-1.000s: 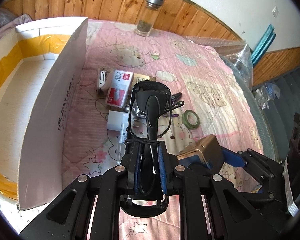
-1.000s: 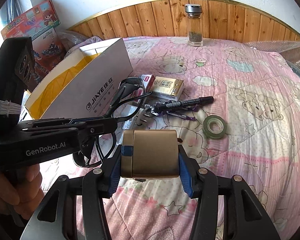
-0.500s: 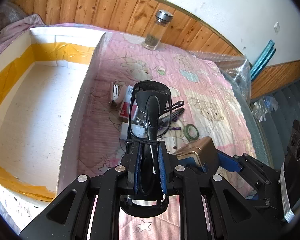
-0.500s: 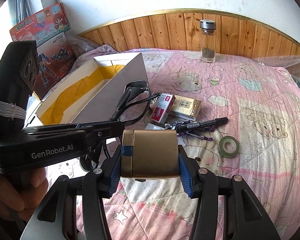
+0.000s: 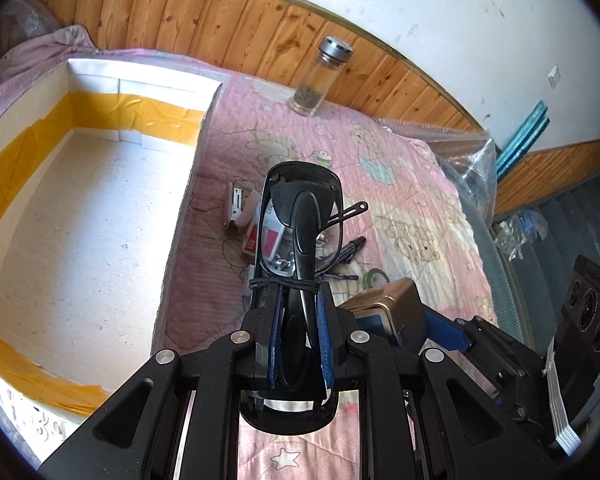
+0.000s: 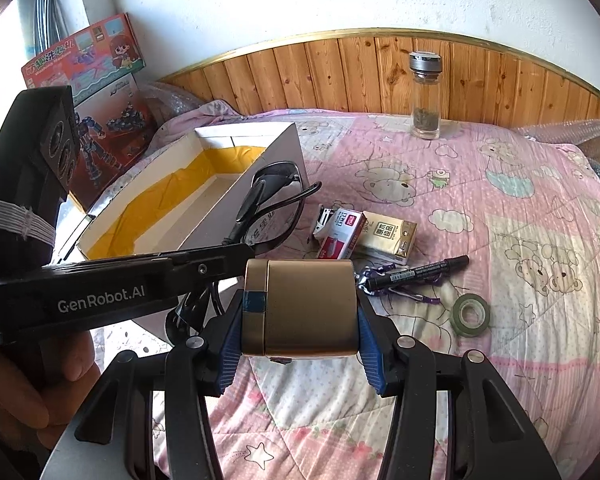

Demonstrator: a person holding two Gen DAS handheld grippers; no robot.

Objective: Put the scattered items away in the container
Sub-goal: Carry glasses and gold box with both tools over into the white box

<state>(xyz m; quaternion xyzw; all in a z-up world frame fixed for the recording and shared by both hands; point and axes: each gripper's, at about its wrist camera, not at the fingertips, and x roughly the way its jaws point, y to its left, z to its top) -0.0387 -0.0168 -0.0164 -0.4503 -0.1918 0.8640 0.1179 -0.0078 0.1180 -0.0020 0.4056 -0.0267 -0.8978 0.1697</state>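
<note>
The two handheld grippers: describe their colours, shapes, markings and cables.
Both are matte black, with angular cut-out linkage arms, silver pivot bolts and ribbed blue finger pads. The left gripper is a long flat bar lettered "GenRobot.AI" in white, with a black three-lens camera block and a white ribbon cable. The right gripper shows the same block and cable in the left wrist view.

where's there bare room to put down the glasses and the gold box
The box floor is bare, wall to wall. The quilt is free between bottle and tape. Crowded: staple box, tissue pack and marker lie clustered beside the box.

One marker point(image 6: 416, 273); one tape roll point(image 6: 471, 315); two cartons point(image 6: 342, 234)
</note>
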